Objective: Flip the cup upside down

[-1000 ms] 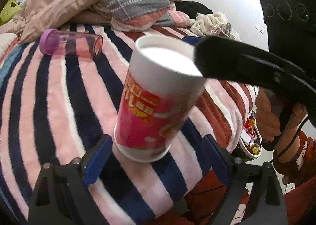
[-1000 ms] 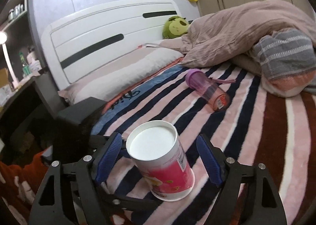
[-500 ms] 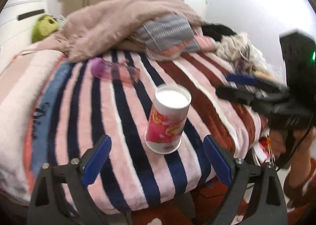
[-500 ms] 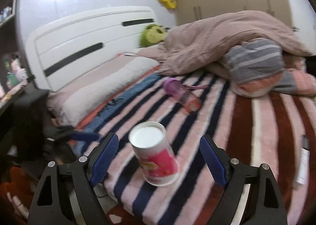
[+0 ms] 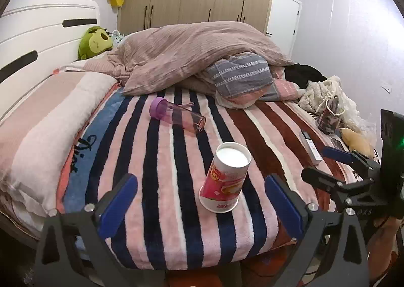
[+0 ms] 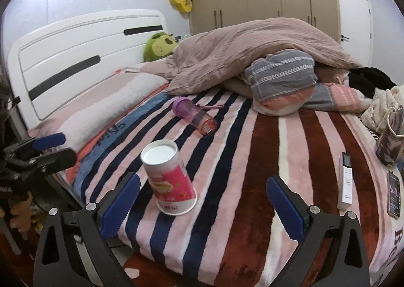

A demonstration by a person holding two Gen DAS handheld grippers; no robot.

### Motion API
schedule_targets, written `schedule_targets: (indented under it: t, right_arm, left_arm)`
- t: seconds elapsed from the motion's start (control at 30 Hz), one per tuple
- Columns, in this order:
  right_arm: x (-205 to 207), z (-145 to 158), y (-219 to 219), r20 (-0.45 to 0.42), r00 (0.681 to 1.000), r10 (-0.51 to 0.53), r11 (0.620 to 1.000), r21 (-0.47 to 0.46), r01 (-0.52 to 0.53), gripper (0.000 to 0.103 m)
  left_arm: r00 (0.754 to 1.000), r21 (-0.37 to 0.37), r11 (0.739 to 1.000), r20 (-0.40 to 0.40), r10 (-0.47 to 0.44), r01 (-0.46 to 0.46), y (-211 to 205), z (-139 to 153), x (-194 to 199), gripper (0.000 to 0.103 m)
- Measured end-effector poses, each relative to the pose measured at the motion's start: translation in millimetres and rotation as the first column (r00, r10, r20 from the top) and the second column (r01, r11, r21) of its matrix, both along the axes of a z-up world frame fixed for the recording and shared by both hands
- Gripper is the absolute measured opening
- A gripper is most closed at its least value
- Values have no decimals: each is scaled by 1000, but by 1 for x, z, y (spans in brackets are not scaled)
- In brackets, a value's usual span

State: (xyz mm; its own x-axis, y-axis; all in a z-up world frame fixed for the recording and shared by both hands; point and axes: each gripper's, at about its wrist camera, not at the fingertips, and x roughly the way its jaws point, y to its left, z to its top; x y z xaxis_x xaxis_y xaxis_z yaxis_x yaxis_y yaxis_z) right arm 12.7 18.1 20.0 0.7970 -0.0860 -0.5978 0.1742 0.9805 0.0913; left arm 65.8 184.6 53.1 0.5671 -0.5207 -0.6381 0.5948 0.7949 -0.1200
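Note:
A pink and white paper cup (image 5: 226,181) stands upside down, slightly tilted, on the striped blanket (image 5: 161,173) near the bed's front edge; it also shows in the right wrist view (image 6: 170,179). My left gripper (image 5: 200,203) is open and empty, pulled back from the cup. My right gripper (image 6: 202,202) is open and empty, also back from the cup. Each gripper shows in the other's view: the right one (image 5: 338,163) at the right, the left one (image 6: 48,147) at the left.
A purple-lidded bottle (image 5: 176,115) lies on its side further up the bed. A heaped duvet (image 5: 197,52) and pillows fill the back. A remote (image 6: 345,181), a phone (image 6: 394,193) and a small bag (image 6: 390,140) lie at the right.
Both grippers have drawn back and away from the cup, which stays upside down on the blanket. Both stay open.

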Motion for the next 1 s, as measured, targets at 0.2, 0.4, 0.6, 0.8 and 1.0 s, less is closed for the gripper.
schedule_targets:
  t: [0.2,0.4,0.6,0.8,1.0]
  right_arm:
    - [-1,-6,6,-5,1000,19,1000,4,-19,101]
    - [-5,-5,7,20,999,36,999,6,-36,101]
    - [-9,2,3,54,998,39,998,44,-41,101]
    - [-12,2,8,50,998,43,998,47,-46,101]
    - [-15,2,14,51,997,55,996,62,-58,101]
  left_arm:
    - [1000,12,1000,-5,5,-5,-5,-2,1,100]
    - [1000,11,1000,-16,2,-1,-6,-3,2,100]
    - [1000,13,1000,-19,2,-2,-7,-5,0,100]
    - [1000,4,1000,-26,1,-1,-5,-6,-3,100]
    - [1000,-3,1000,-25,-3,3,-2,-6,-6,100]
